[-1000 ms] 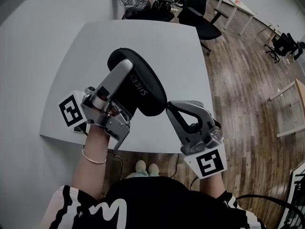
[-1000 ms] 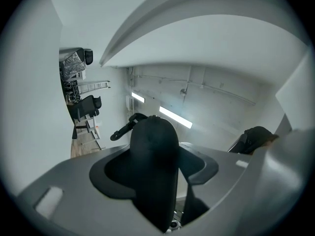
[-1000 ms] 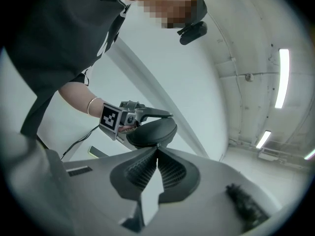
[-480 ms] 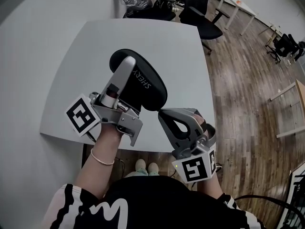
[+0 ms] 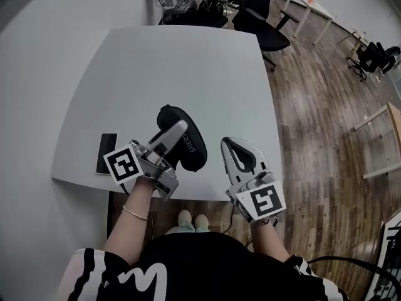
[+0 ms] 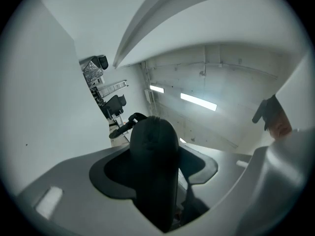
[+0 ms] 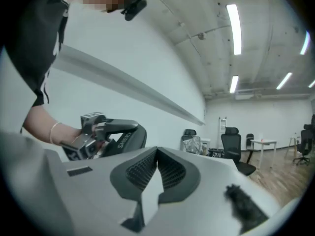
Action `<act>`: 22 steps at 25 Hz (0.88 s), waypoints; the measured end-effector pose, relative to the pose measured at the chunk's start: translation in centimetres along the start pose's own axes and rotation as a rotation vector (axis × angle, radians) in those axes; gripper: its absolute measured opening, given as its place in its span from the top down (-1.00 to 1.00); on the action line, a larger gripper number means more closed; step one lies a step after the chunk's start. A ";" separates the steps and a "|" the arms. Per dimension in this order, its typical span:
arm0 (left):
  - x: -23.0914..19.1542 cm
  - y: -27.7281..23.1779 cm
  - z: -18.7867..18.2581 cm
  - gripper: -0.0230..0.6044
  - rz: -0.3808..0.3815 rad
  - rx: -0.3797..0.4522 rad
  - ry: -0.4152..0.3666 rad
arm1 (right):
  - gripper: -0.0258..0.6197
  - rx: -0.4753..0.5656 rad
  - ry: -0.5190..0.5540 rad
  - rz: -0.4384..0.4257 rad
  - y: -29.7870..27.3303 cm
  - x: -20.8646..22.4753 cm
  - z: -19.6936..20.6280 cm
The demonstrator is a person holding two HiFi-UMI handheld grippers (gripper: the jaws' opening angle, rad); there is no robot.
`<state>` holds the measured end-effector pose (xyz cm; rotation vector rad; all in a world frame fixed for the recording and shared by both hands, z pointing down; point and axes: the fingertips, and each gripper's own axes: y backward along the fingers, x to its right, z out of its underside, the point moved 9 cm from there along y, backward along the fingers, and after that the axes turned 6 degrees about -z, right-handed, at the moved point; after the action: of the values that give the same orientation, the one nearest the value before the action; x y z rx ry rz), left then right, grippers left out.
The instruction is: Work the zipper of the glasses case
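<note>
Your left gripper (image 5: 177, 135) clamps the stiff-looking, probably light glasses case (image 5: 191, 150) low at the table's (image 5: 188, 68) near edge, while your right gripper (image 5: 235, 146), jaws pressed together and empty beside it, should pinch the small zipper pull, unseen here.

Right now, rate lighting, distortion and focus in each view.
Head view: even light, sharp, fisheye bows the table edges. Left gripper view: the glasses case, close to the lens, is a dark, soft silhouette against bright ceiling lights. Right gripper view: black vignette corners, ceiling strips glare, the shut right gripper is sharp.
</note>
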<state>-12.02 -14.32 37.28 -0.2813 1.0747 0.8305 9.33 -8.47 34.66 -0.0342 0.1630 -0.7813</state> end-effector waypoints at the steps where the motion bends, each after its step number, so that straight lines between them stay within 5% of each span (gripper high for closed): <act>1: -0.9 0.0 1.2 0.05 -0.026 -0.021 -0.021 | 0.90 -0.024 -0.042 0.047 -0.8 0.2 0.6; 3: -2.6 0.3 3.2 0.05 -0.163 -0.026 -0.142 | 0.90 -0.078 -0.087 0.112 -2.2 0.3 2.0; 6: -3.2 0.9 5.5 0.06 -0.416 0.057 -0.450 | 0.90 -0.073 -0.135 0.156 -3.5 0.2 3.6; 10: -0.9 0.4 6.4 0.06 -0.535 0.142 -0.833 | 0.90 -0.014 -0.164 0.197 -4.5 0.7 2.8; 14: 0.3 -0.3 5.9 0.06 -0.562 0.195 -0.926 | 0.90 0.008 -0.172 0.236 -4.7 0.8 2.2; 22: 0.5 -1.0 4.4 0.06 -0.606 0.255 -0.957 | 0.90 0.036 -0.134 0.231 -5.2 -0.2 1.6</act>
<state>-8.32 -12.18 38.73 0.0308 0.1507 0.1982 5.81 -12.09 36.70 -0.0334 0.0248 -0.5496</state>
